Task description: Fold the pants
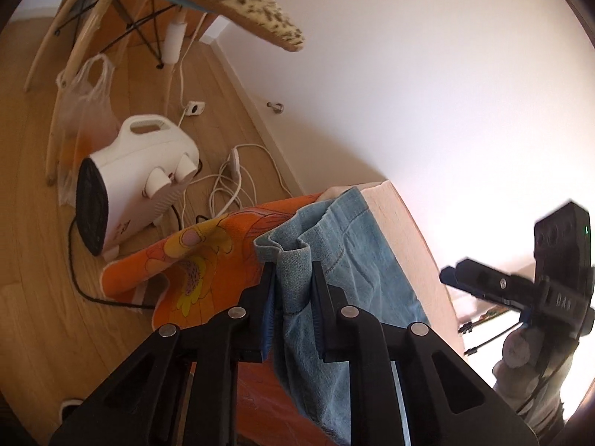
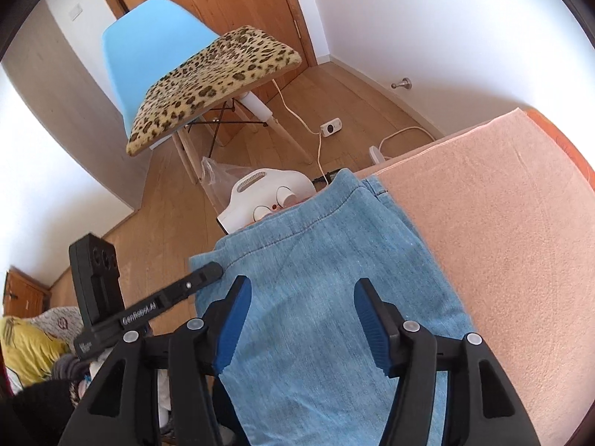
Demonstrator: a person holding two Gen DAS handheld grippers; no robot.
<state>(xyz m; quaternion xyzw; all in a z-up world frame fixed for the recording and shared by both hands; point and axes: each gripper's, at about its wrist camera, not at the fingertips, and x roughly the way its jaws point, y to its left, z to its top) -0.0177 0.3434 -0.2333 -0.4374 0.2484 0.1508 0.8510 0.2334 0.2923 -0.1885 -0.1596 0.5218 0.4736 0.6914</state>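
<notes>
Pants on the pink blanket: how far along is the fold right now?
Early stage. The pants lie on the pink blanket, no finished fold showing. In hand: the left gripper pinches a bunched denim edge. The right gripper stands open over the cloth, gripping nothing. Left: carry that edge across, lay it flat, fold again.

A white fan heater stands on the wooden floor beside a clear plastic bag and white cables. A blue chair carries a leopard-print cushion.

Pants lie on the blanket, heater on the floor beyond
</notes>
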